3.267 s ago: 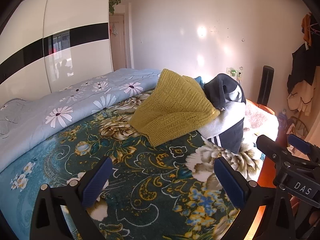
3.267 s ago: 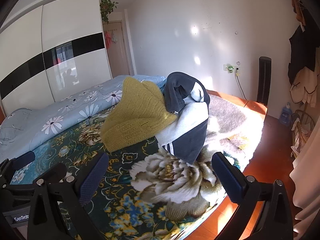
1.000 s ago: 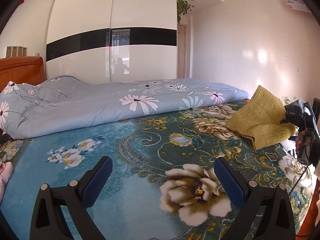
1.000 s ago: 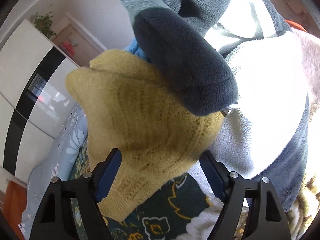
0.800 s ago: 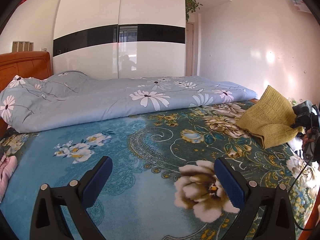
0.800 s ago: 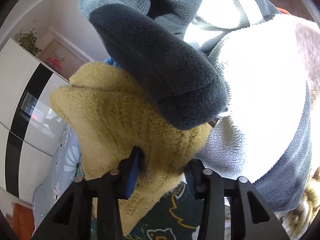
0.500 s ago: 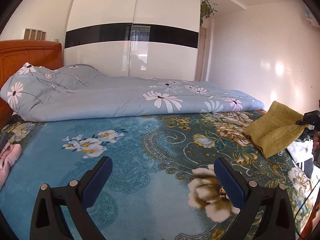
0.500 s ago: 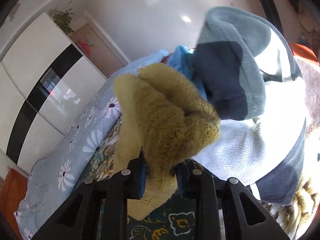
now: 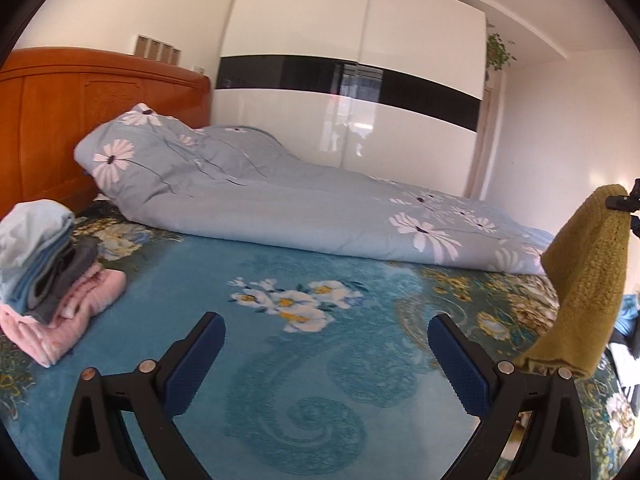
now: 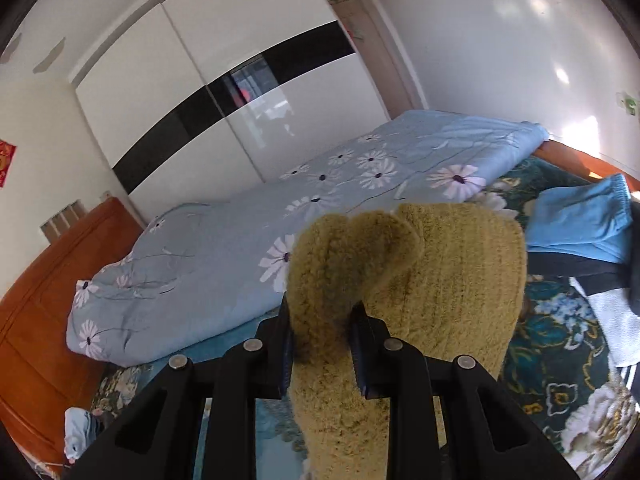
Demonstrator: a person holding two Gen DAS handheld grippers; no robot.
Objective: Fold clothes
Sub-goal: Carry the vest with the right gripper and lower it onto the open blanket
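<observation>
Right gripper [image 10: 322,338] jaws clamped on bunched yellow sweater [image 10: 404,304], left gripper [image 9: 326,364] jaws apart, empty; thin pinch may slip, dropping it crumpled on bed [image 9: 256,360].

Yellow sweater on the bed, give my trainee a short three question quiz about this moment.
1. True or false: the right gripper is shut on the yellow sweater.
2. Which gripper is open over the bedspread? A) left B) right
3. Fill in: the folded pile sits near the orange ____.

Key: 1 true. 2 A, the left gripper. 3 headboard.
</observation>
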